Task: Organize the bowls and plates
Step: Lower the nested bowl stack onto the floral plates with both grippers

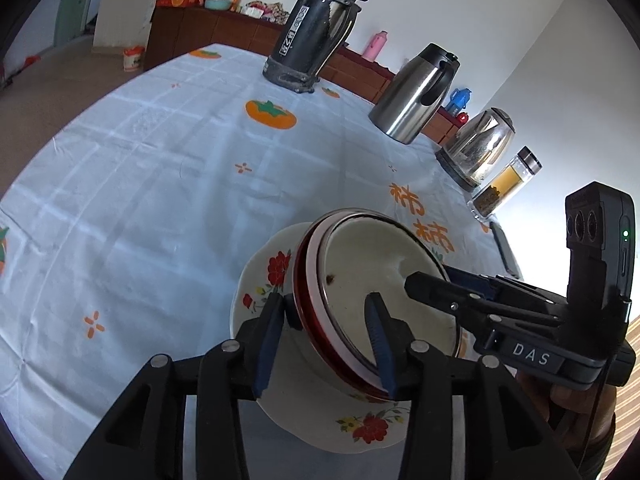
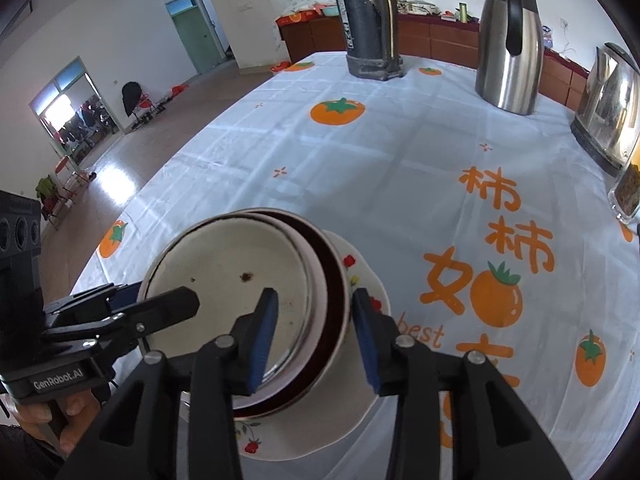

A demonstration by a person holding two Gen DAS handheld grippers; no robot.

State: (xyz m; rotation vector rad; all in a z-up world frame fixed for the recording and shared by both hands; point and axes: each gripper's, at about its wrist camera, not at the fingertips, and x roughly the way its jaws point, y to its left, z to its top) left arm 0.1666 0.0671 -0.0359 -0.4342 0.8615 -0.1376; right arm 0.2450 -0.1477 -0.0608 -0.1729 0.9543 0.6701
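A white plate with red flowers (image 1: 264, 268) (image 2: 320, 432) lies on the tablecloth. On it sits a cream enamel bowl (image 1: 380, 252) (image 2: 224, 256) nested in a dark red bowl with a pink band (image 1: 310, 280) (image 2: 334, 280). My left gripper (image 1: 325, 300) straddles the bowls' left rim, one pad inside and one outside, neither pressing. My right gripper (image 2: 315, 294) straddles the opposite rim the same way, with gaps at both pads. Each gripper shows at the edge of the other's view, the right gripper (image 1: 440, 284) and the left gripper (image 2: 168, 300), each held by a hand.
Along the table's far side stand a black thermos (image 1: 316, 28) (image 2: 368, 20), a steel jug (image 1: 416, 92) (image 2: 510, 48), a steel kettle (image 1: 476, 148) (image 2: 608, 108) and a glass tea bottle (image 1: 504, 184) (image 2: 628, 192). A wooden sideboard (image 1: 224, 36) runs behind.
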